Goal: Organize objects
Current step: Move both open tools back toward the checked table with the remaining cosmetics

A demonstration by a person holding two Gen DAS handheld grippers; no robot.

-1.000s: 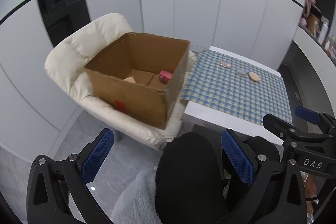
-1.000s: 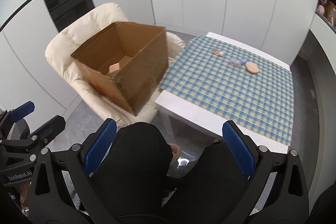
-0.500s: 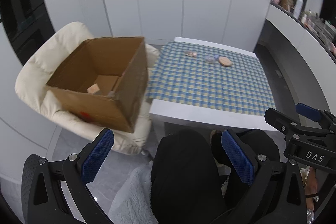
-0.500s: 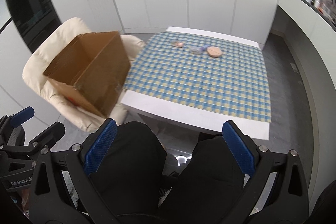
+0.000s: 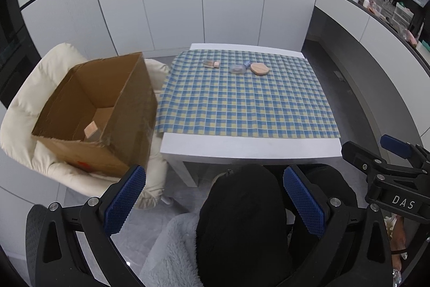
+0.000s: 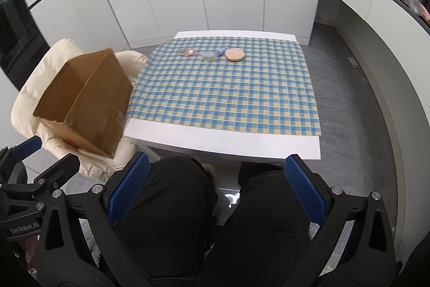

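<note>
Progress partial: cardboard box (image 5: pixel 94 112) on the chair (image 5: pixel 24 109) holds some items, three small items (image 5: pixel 236 67) remain on far table (image 5: pixel 250 147), left gripper (image 5: pixel 215 201) and right gripper (image 6: pixel 215 192) spread wide, empty.

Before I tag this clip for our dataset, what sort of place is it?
Probably a room in a home: a low white table under a checked cloth, a cream padded chair holding a cardboard box, and a cluttered shelf by white cabinet fronts.
</note>
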